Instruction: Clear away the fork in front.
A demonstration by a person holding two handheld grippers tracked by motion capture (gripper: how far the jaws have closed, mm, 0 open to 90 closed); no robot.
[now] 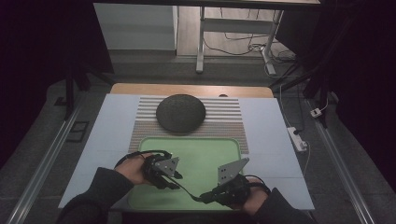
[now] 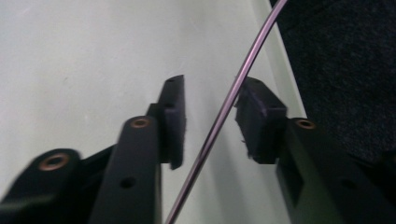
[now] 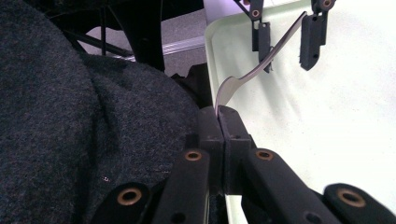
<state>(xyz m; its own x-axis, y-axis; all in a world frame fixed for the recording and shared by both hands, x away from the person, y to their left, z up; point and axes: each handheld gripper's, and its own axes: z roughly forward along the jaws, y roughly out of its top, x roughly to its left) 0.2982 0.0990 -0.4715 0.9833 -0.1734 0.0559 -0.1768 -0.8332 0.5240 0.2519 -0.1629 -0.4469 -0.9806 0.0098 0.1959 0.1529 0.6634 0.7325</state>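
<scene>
You are holding a thin metal utensil (image 3: 261, 63) over the green tray (image 1: 205, 149), and it is running between your two grippers. From the right gripper view it looks like a fork or spoon, though its clamped end is hidden, so which one cannot be told.

Your right gripper (image 3: 219, 112) is pressing its jaws fully together on the broad end of the utensil, with only a sliver of metal showing where it is entering between the pads. In the high view this gripper (image 1: 208, 197) is sitting over the near edge of the tray, close to your sleeve (image 3: 70, 116).

Your left gripper (image 2: 210, 121) is standing wide open. The utensil's handle is passing through the gap between its pads, seen as a thin shiny line (image 2: 224, 107) crossing the left gripper view. In the right gripper view the handle is lying against or just beside one pad and well clear of the other; whether it is actually touching cannot be told. In the high view that gripper (image 1: 175, 184) is hovering over the near left part of the tray.

The tray is lying on the pale surface (image 1: 271, 130), partly over a striped mat (image 1: 229, 116). A dark round dome (image 1: 181, 113) is resting on the mat beyond the tray, well apart from both grippers.
</scene>
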